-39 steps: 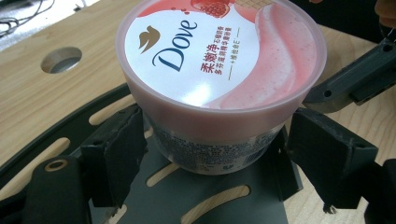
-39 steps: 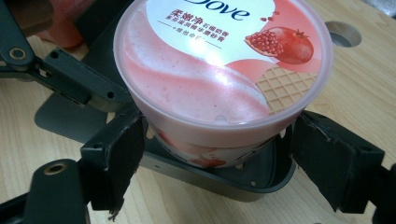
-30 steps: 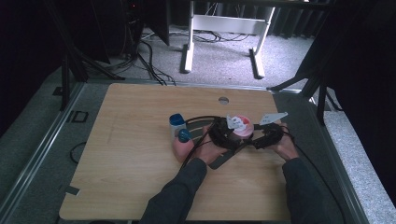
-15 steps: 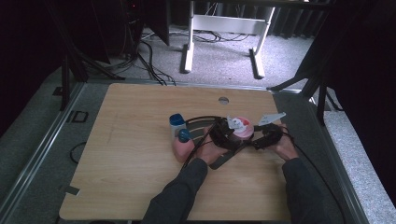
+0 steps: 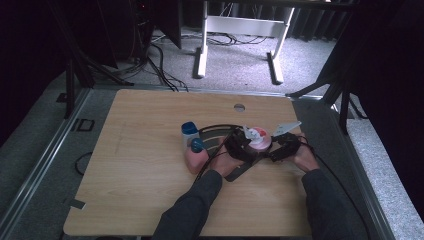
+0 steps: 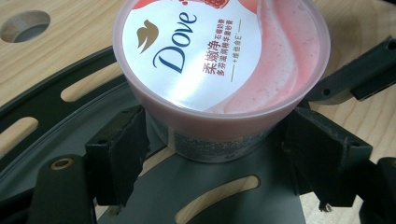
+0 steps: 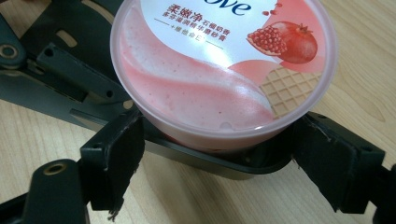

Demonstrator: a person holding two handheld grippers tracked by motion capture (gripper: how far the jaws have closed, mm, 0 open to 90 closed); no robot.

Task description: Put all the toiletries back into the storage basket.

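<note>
A pink Dove tub (image 5: 259, 136) with a pomegranate lid stands on a black slotted plate (image 5: 215, 132) right of the table's centre. My left gripper (image 5: 245, 142) comes at it from the left. In the left gripper view its jaws press both sides of the tub's base (image 6: 215, 135), so the left gripper (image 6: 212, 128) is shut on it. My right gripper (image 5: 274, 145) faces it from the right. In the right gripper view the tub (image 7: 219, 60) sits between the spread jaws of the right gripper (image 7: 219, 128), with thin gaps at each side.
A pink bottle with a blue cap (image 5: 196, 156) and a small blue-lidded jar (image 5: 189, 131) stand just left of the black plate. A round hole (image 5: 239, 107) is cut in the wooden table (image 5: 130, 175) behind the tub. The table's edge runs close on the right.
</note>
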